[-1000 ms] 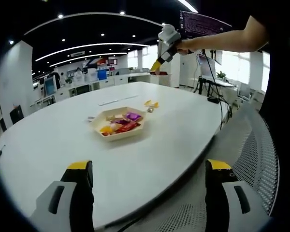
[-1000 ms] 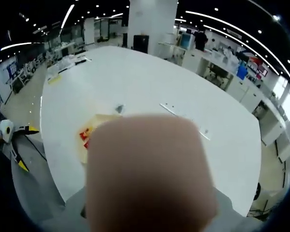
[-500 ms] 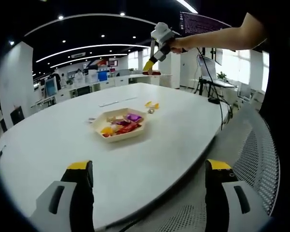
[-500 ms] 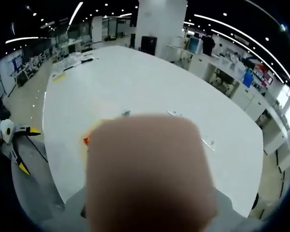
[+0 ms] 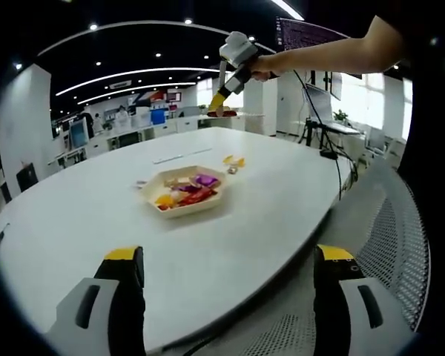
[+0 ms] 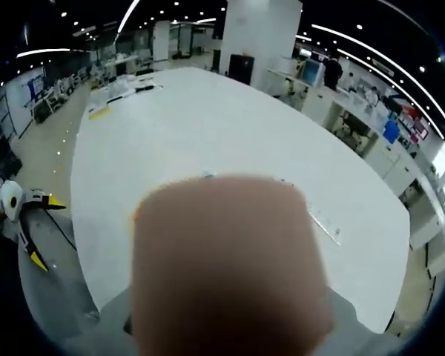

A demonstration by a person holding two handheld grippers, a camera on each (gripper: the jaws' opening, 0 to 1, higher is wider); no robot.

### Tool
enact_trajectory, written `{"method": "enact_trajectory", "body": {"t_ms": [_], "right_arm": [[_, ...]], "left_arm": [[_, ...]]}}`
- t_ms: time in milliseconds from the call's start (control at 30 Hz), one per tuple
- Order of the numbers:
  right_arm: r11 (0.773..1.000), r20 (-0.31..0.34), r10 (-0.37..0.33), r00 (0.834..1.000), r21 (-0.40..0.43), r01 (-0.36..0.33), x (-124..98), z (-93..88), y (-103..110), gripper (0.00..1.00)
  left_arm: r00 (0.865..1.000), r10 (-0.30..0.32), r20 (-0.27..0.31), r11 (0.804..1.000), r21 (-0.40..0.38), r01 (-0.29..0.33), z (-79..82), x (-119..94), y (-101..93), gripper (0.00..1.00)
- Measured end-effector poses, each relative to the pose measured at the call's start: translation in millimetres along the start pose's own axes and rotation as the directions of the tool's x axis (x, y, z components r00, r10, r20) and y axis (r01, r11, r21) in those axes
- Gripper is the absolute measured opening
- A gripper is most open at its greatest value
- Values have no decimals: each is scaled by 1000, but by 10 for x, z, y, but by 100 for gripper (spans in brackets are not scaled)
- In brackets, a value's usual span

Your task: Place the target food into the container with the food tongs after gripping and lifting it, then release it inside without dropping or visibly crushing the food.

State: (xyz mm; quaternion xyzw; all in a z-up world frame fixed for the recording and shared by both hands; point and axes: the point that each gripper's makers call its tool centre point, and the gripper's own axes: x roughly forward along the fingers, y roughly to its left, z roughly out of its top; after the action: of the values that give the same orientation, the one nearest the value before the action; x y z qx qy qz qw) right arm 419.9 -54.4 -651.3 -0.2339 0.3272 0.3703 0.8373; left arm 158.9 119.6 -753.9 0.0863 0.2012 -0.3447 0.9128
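A shallow beige container (image 5: 184,191) of mixed red, yellow and purple food pieces sits on the white table (image 5: 74,215), well ahead of my left gripper (image 5: 228,256). The left jaws stand wide open with nothing between them. My right gripper (image 5: 221,95) is held high above the table's far side by a person's bare arm (image 5: 334,53); its yellow tips are too small to read. In the right gripper view a blurred tan blob (image 6: 226,267) covers the centre and hides that gripper's own jaws. The left gripper (image 6: 44,228) shows at the left edge there, beside the table (image 6: 208,133).
A small yellow item (image 5: 233,159) and a thin white strip (image 5: 179,155) lie on the table beyond the container. A mesh chair (image 5: 393,245) stands at the right beside the table edge. Desks and monitors fill the office behind.
The right gripper has drifted left and slightly up in the left gripper view. In the right gripper view the scene slid down, and the container went behind the blob. My left gripper stayed still.
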Motion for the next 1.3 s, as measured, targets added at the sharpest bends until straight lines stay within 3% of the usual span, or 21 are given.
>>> {"method": "enact_trajectory", "body": {"t_ms": [633, 900, 1300], "right_arm": [[997, 29, 67, 997, -50, -66, 357, 371, 174, 23], [993, 27, 100, 995, -71, -98, 489, 462, 358, 23], [993, 64, 102, 993, -71, -98, 468, 620, 391, 26]], "left_arm": [[1000, 19, -3, 1000, 2, -19, -5, 9, 26, 93], [1000, 31, -6, 1000, 4, -31, -8, 11, 43, 93], [1000, 29, 8, 1000, 4, -29, 15, 12, 42, 94]]}}
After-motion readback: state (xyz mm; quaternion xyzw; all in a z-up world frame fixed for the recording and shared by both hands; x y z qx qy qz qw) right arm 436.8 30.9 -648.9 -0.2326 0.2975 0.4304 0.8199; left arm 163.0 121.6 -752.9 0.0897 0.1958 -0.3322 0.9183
